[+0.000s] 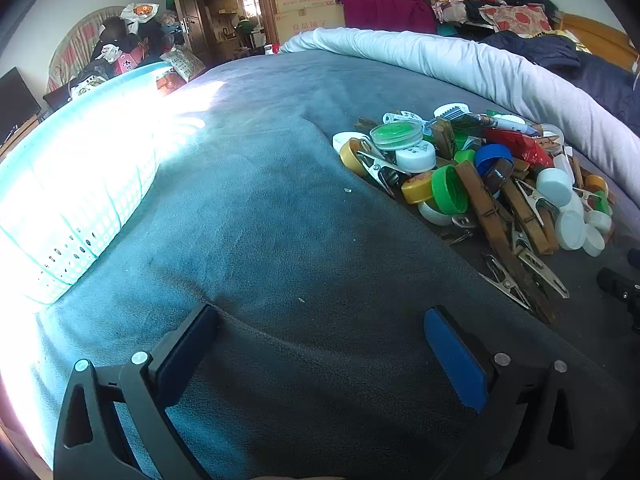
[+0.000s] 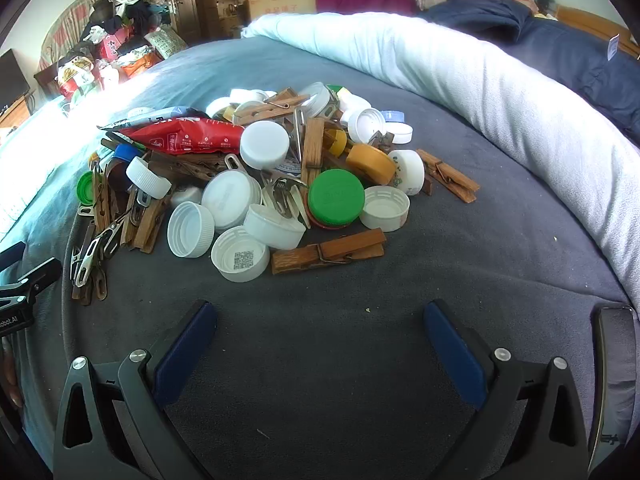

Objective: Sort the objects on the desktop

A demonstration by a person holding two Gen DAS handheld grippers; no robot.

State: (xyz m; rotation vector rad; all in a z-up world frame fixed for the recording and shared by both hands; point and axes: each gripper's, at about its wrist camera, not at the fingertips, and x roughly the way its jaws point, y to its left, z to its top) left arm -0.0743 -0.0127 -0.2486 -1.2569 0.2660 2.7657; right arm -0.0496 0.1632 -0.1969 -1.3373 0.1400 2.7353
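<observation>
Hovering over the bed (image 2: 460, 240), we hold both grippers' fingers (image 1: 456, 356) (image 2: 452, 352) spread and empty; the pile of caps and clothespins (image 2: 280, 176) lies ahead, a basket (image 1: 76, 200) left.

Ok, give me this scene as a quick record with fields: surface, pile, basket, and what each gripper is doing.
surface: grey blanket on a bed
pile: bottle caps, wooden clothespins, metal clips and a red packet heaped together
nearest items: white cap with QR code; wooden clothespin beside it
basket: light green perforated basket, away from the pile
left gripper: open, empty, over bare blanket
right gripper: open, empty, facing the pile
</observation>
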